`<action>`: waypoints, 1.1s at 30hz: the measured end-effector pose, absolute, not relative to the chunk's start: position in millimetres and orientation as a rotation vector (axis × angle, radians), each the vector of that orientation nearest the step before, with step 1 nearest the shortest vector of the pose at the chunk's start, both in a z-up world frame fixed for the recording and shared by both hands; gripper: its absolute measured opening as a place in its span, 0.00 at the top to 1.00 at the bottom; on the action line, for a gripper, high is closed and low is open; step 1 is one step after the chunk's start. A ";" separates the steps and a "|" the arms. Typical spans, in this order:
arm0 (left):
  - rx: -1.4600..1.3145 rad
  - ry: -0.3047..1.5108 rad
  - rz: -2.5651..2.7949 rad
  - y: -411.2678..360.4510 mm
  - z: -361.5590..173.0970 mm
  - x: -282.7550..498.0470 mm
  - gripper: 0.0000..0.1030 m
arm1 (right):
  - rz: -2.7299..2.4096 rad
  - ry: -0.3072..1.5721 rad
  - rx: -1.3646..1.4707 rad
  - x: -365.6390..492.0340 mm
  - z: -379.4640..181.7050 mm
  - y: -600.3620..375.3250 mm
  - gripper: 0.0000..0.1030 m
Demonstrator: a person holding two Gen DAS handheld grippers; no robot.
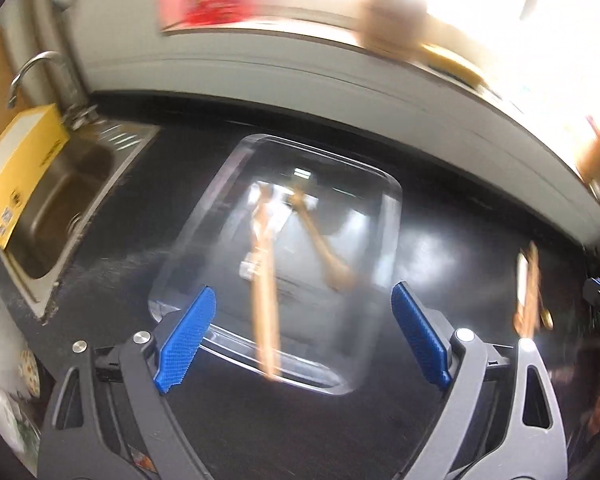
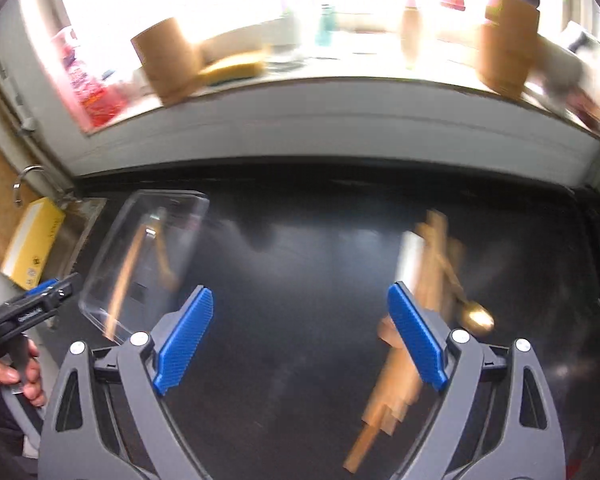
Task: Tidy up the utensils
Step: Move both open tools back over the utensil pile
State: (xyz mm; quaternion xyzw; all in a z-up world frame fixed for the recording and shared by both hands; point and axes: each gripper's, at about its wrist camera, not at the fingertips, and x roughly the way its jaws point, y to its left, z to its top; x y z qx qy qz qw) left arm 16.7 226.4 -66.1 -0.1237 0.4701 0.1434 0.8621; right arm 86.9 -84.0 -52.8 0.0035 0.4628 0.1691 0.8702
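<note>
Standing wide apart with nothing between its blue pads, the left gripper (image 1: pixel 302 334) hangs above the near end of a clear plastic tray (image 1: pixel 384 216) on the black countertop (image 1: pixel 440 252), and the right gripper (image 2: pixel 300 338) is spread just as wide and empty over bare counter. Inside the tray lie two wooden utensils: a long one (image 1: pixel 265 300) running lengthwise with its near end over the tray's front rim, and a wooden spoon (image 1: pixel 324 248) angled to the right, bowl end nearer the camera; blur hides their finer shape. Well to the right of the tray, a loose pile of wooden utensils (image 2: pixel 428 272) lies on the counter together with a white-looking piece (image 2: pixel 410 260) and a gold metal spoon (image 2: pixel 474 314); in the right wrist view this pile sits partly behind that gripper's right finger, not between the pads. At that view's left edge a hand (image 2: pixel 18 376) grips the handle of the other tool beside the tray. Left of the tray are a steel sink (image 1: pixel 64 200), its curved tap (image 1: pixel 28 74) and a yellow box (image 1: pixel 18 172) propped on the basin's edge. Behind the counter a pale windowsill (image 2: pixel 300 116) carries brown paper cups (image 2: pixel 168 64), a yellow sponge (image 2: pixel 232 68) and a red packet (image 2: pixel 90 96), all washed out by daylight.
</note>
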 end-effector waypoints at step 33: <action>0.131 1.051 -0.066 -44.9 -141.9 112.6 0.15 | 0.267 1.022 -0.037 94.3 -101.2 -252.3 0.24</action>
